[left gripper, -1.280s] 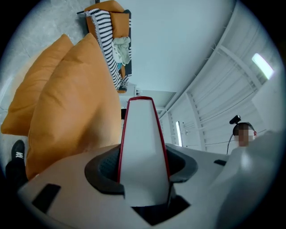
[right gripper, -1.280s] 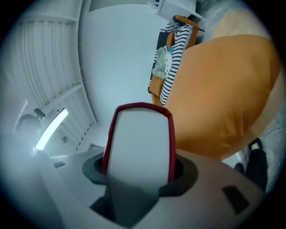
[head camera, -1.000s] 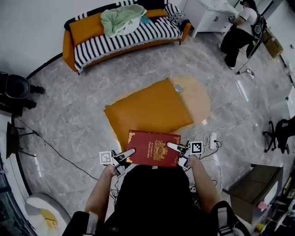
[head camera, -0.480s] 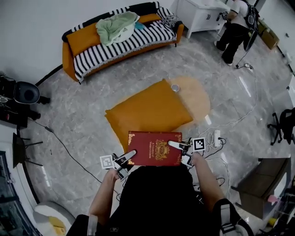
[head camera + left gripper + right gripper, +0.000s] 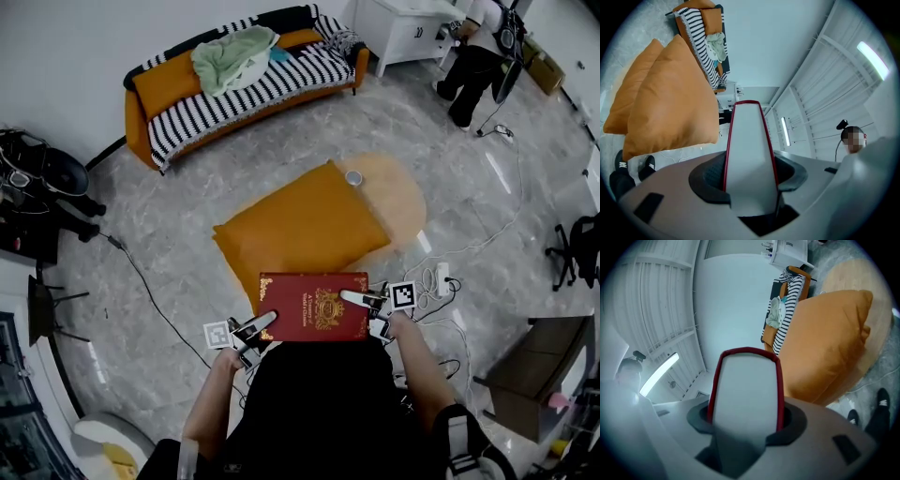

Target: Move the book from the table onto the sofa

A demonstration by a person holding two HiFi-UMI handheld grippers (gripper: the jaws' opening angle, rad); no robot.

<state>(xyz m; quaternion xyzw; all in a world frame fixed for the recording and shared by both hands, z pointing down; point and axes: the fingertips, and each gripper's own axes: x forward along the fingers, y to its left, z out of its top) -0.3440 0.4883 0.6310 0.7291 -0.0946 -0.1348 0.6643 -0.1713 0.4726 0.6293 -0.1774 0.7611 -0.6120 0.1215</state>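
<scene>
A red hardcover book (image 5: pixel 314 305) with a gold crest is held flat between my two grippers, in front of the person's body. My left gripper (image 5: pixel 265 323) is shut on its left edge and my right gripper (image 5: pixel 352 298) on its right edge. In the left gripper view the book's pale page edge (image 5: pixel 747 154) fills the jaws of the left gripper (image 5: pixel 750 176); in the right gripper view the book (image 5: pixel 746 390) sits likewise in the right gripper (image 5: pixel 746 420). The orange sofa (image 5: pixel 244 84) with a striped throw stands far off along the wall.
A big orange cushion (image 5: pixel 300 225) and a small cup (image 5: pixel 354 177) lie on the round wooden table (image 5: pixel 398 192) just beyond the book. A green cloth (image 5: pixel 234 52) lies on the sofa. Cables and a power strip (image 5: pixel 441 279) cross the floor at right. A person (image 5: pixel 473 56) stands at a white cabinet.
Both grippers have risen a little with the book still clamped between them. The person at the cabinet has shifted slightly.
</scene>
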